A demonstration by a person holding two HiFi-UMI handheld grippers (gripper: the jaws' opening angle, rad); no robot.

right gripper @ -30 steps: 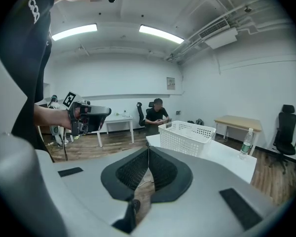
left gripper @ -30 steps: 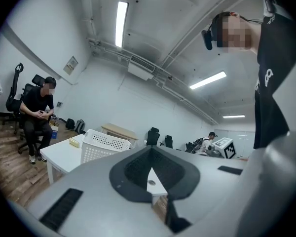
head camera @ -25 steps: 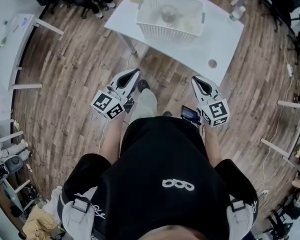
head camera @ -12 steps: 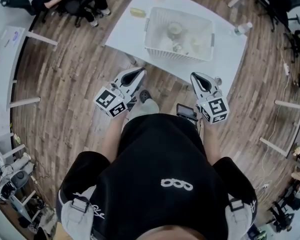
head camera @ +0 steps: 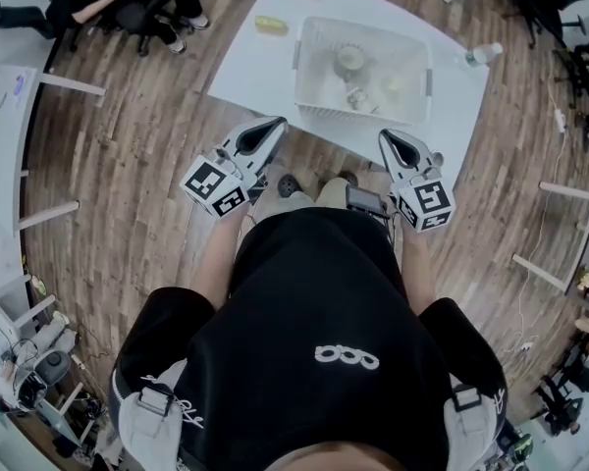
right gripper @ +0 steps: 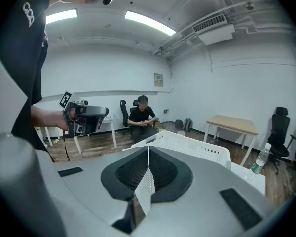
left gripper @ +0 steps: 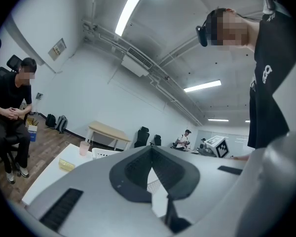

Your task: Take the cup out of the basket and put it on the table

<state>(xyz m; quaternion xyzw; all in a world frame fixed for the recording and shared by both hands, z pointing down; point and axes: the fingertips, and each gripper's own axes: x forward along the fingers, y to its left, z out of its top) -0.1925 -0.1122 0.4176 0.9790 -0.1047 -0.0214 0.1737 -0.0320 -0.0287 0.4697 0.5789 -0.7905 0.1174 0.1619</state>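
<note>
1. Cup [head camera: 350, 59] is sitting inside the white basket [head camera: 361, 115] on the table [head camera: 260, 62].
2. Left gripper [head camera: 277, 124] is pointing at the table, jaws pressed together, empty.
3. Right gripper [head camera: 386, 136] is hovering at the table's near edge, jaws together, empty.

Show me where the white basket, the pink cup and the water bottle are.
white basket [head camera: 363, 114], head view, near wall.
pink cup [left gripper: 84, 148], left gripper view, side wall.
water bottle [right gripper: 256, 166], right gripper view, body.

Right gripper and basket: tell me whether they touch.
Apart. The right gripper view shows the basket standing well beyond the shut right gripper, with a clear gap.
</note>
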